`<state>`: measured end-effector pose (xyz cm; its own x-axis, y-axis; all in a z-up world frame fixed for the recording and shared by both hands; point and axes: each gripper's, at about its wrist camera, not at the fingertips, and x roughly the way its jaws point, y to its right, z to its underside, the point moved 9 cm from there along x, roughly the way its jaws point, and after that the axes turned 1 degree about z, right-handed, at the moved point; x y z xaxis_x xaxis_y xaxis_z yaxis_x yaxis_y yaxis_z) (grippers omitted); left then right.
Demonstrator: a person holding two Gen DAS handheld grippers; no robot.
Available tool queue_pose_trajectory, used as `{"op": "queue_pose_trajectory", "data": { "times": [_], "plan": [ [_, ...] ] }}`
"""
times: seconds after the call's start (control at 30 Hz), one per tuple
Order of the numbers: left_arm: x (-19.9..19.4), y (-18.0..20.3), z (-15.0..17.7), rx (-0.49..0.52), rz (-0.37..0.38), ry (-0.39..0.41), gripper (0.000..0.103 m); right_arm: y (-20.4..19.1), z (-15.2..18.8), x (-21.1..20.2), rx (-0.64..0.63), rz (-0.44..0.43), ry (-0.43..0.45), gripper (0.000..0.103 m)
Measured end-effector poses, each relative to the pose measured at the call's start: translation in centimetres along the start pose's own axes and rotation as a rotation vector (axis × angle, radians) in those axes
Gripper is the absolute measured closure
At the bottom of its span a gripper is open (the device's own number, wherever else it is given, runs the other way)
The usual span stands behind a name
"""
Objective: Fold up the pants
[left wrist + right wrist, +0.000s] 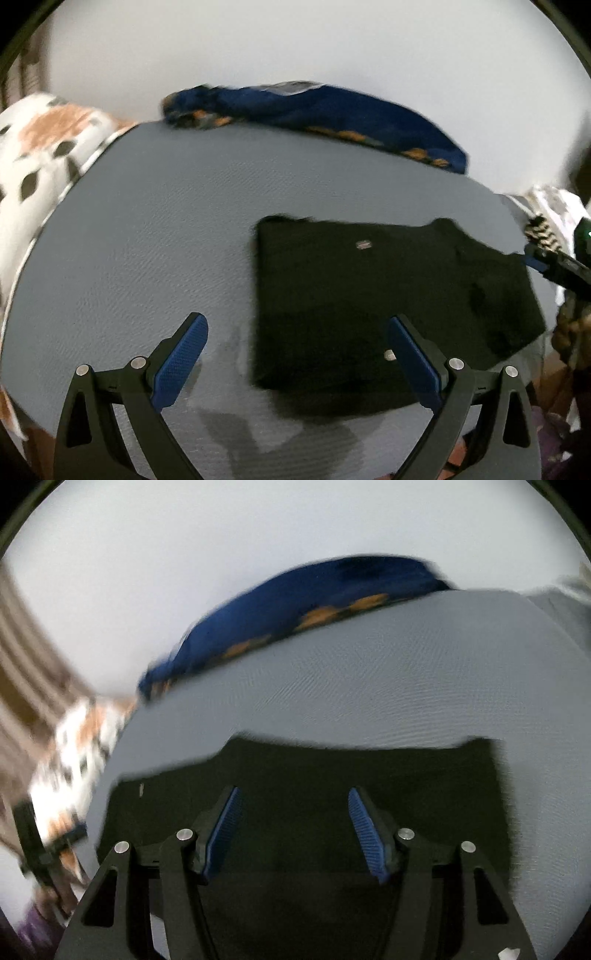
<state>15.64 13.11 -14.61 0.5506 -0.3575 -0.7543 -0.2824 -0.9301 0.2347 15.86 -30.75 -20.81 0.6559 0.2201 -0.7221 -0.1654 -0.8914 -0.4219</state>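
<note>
The black pants (388, 295) lie folded into a flat rectangle on the grey surface (147, 240), with a small label on top. My left gripper (297, 323) is open and empty, hovering over the pants' left edge. My right gripper (293, 797) is open and empty above the pants (295, 768), which fill the lower part of the right wrist view. The right gripper's tip (546, 258) also shows at the pants' right edge in the left wrist view.
A blue cloth with orange pattern (314, 107) lies along the far edge of the surface, also in the right wrist view (295, 605). A white, orange-and-dark patterned fabric (40, 147) lies at the left. A white wall is behind.
</note>
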Motion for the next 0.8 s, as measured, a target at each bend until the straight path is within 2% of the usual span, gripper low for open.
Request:
{"op": "queue_pose_trajectory", "data": {
  "times": [0.1, 0.17, 0.2, 0.23, 0.4, 0.5, 0.63, 0.7, 0.8],
  "plan": [
    [0.7, 4.3, -1.0, 0.015, 0.123, -0.008, 0.006, 6.6, -0.9, -2.4, 0.181, -0.008, 0.077, 0.045],
    [1.6, 7.4, -1.7, 0.048, 0.183, -0.024, 0.006, 10.2, -1.1, -3.1, 0.230, 0.033, 0.096, 0.064],
    [2.3, 9.4, -2.1, 0.072, 0.210, -0.040, 0.006, 11.7, -0.8, -2.9, 0.218, 0.077, 0.075, 0.080],
    [3.1, 11.3, -2.5, 0.096, 0.235, -0.055, 0.006, 12.2, -0.6, -2.7, 0.205, 0.092, 0.059, 0.089],
    [6.4, 18.3, -3.7, 0.192, 0.317, -0.094, 0.006, 11.8, 0.0, -0.6, 0.118, 0.097, 0.005, 0.091],
    [8.6, 20.8, -4.0, 0.219, 0.343, -0.126, 0.006, 11.1, -0.4, 0.4, 0.088, 0.094, -0.005, 0.096],
    [11.2, 22.9, -4.0, 0.210, 0.373, -0.162, 0.006, 11.1, -0.5, 0.6, 0.017, 0.116, -0.008, 0.096],
    [12.2, 23.7, -4.0, 0.191, 0.394, -0.169, 0.006, 11.8, -0.9, -0.1, 0.049, 0.089, 0.004, 0.096],
    [12.9, 24.3, -4.1, 0.190, 0.399, -0.131, 0.006, 11.8, -1.8, -1.8, 0.104, -0.025, 0.046, 0.096]
  ]
}}
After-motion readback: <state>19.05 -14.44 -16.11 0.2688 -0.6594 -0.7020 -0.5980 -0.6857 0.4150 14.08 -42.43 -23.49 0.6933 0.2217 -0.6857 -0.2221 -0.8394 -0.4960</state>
